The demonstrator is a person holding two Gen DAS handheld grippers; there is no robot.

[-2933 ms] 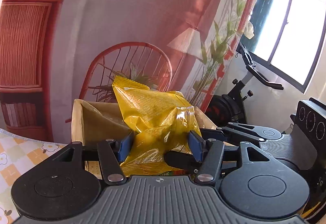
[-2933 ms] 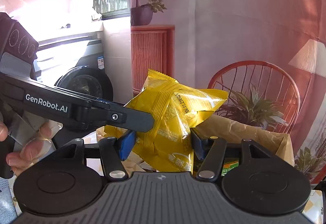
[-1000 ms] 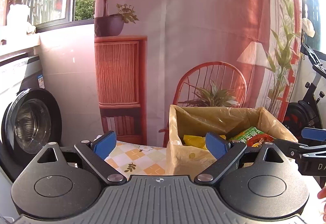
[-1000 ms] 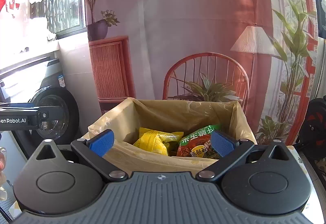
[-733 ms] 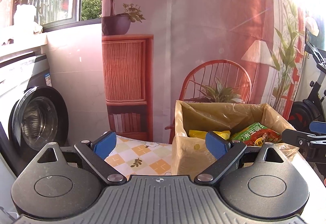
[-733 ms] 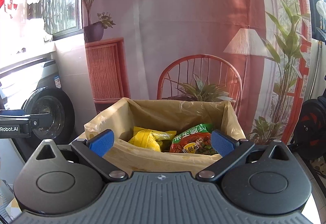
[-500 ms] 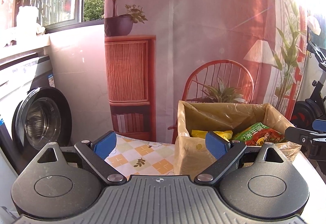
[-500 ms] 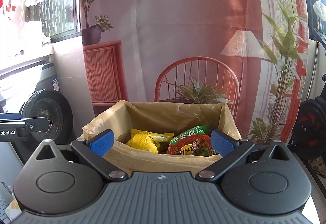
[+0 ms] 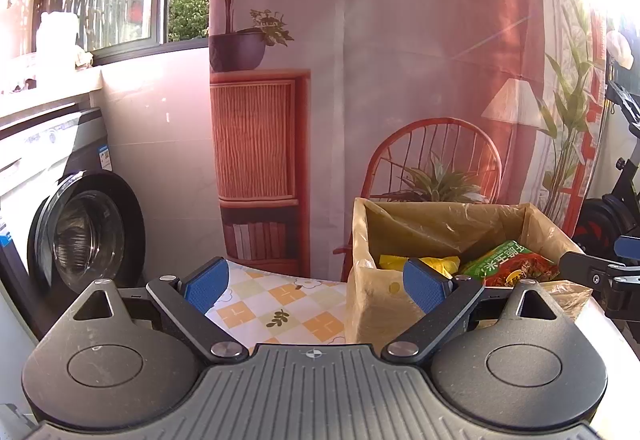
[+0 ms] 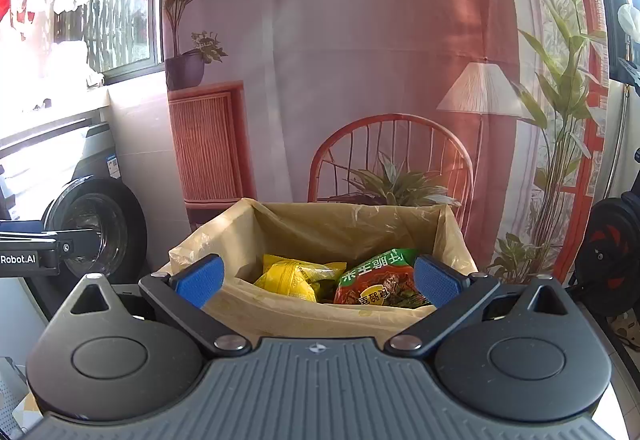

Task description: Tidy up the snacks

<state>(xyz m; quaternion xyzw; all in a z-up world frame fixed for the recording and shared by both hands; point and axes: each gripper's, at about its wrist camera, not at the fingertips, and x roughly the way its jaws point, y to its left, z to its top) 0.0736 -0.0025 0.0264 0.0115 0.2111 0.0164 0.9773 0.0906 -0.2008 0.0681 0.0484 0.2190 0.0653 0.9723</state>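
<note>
A yellow snack packet [image 10: 298, 276] and red-green packet [image 10: 380, 280] lie, seemingly side by side, inside the plastic-lined box [image 10: 360, 224].

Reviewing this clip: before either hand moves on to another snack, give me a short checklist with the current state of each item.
1. Left tongs open and holding nothing: ok.
2. Right tongs open and holding nothing: ok.
3. Yellow snack bag lies inside the lined box: ok.
4. Green-and-red snack pack is inside the box, beside the yellow bag: ok.
5. Both tongs clear of the box rim: ok; they hang in front of it, not touching.
6. Another snack waiting on the checked tablecloth: cannot tell; only a bare patch shows.
</note>
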